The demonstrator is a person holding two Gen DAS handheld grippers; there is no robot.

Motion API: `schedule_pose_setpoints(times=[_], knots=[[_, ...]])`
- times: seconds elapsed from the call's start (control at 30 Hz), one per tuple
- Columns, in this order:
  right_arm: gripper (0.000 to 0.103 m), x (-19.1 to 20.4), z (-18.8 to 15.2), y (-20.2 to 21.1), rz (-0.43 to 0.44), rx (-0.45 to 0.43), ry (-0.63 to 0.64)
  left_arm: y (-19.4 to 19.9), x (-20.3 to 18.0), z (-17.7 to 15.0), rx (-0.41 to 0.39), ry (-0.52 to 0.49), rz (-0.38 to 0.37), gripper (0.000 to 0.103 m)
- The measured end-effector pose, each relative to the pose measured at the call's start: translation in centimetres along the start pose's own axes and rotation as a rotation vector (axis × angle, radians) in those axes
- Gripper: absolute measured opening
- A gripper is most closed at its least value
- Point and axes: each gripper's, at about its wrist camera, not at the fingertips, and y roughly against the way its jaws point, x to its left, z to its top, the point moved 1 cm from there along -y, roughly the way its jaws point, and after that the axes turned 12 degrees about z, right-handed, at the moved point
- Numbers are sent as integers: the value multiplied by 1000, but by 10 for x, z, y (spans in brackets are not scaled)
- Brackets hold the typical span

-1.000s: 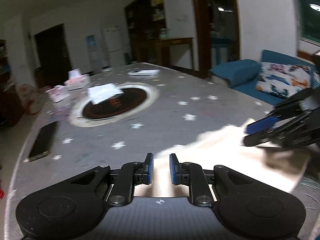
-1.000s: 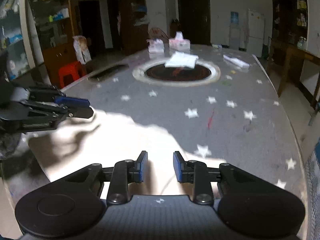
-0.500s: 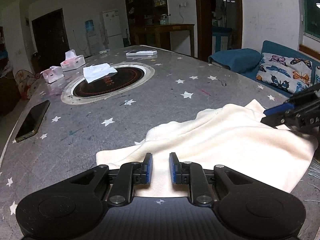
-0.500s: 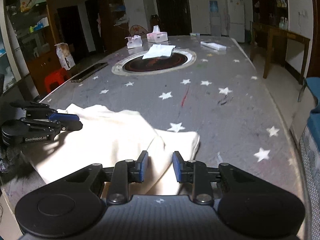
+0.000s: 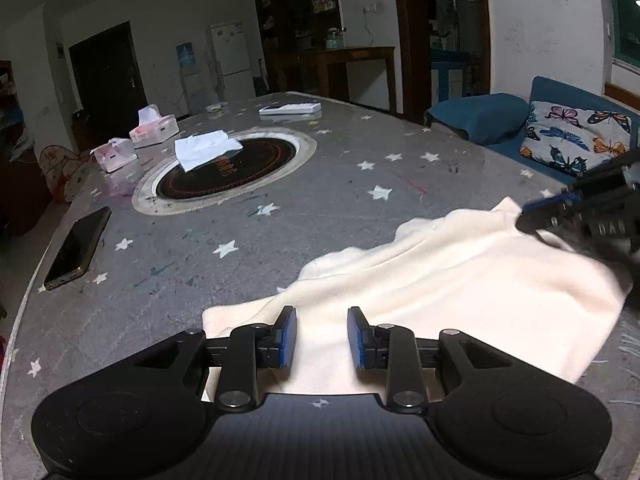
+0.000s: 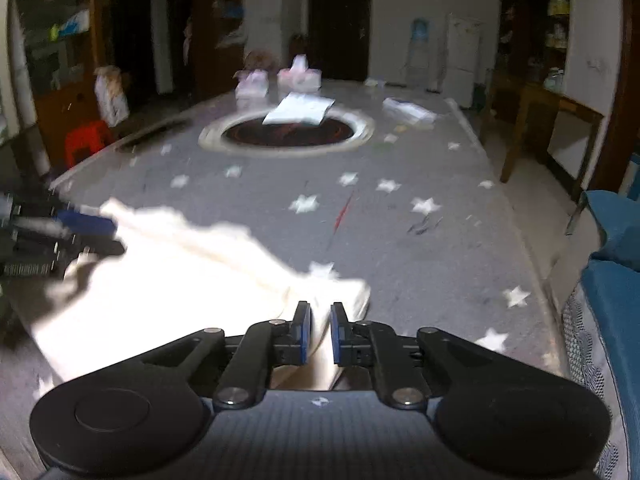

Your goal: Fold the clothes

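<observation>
A cream garment [image 5: 452,284] lies on the grey star-patterned table [image 5: 280,240], near its front edge. My left gripper [image 5: 322,338] is open, its blue-padded jaws over the garment's near left edge with cloth showing between them. My right gripper [image 6: 320,332] has its jaws nearly together with a fold of the cream garment [image 6: 172,280] between them; that view is blurred. Each gripper shows at the side of the other view: the right gripper [image 5: 580,220] at the garment's far right corner, the left gripper [image 6: 60,236] at its left edge.
A black phone [image 5: 78,246] lies at the table's left edge. A dark round inset [image 5: 228,170] in the middle carries a white folded cloth [image 5: 206,148]. Two tissue boxes [image 5: 154,130] and a flat white box [image 5: 290,109] stand further back. A blue sofa with cushions [image 5: 560,136] lies right.
My left jaws have opened wider over the garment's edge. My right jaws have closed in on a fold of the garment, and that gripper is moving, blurring its view.
</observation>
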Motion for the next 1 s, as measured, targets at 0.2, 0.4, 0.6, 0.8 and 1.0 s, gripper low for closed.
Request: schedule_pose_setpoints(times=[0.2, 0.4, 0.6, 0.8, 1.0], knots=[[10, 13, 24, -4, 114, -15, 0, -6, -7, 17, -11, 32, -49, 29], [10, 35, 39, -50, 177, 35, 17, -25, -16, 23, 8, 33, -56, 29], [9, 39, 38, -61, 156, 59, 57, -34, -11, 22, 30, 74, -56, 31], [9, 35, 28, -16, 162, 26, 117, -4, -4, 16, -23, 96, -74, 30], [9, 49, -4, 31, 204, 16, 146, 43, 0, -8, -65, 93, -102, 30]])
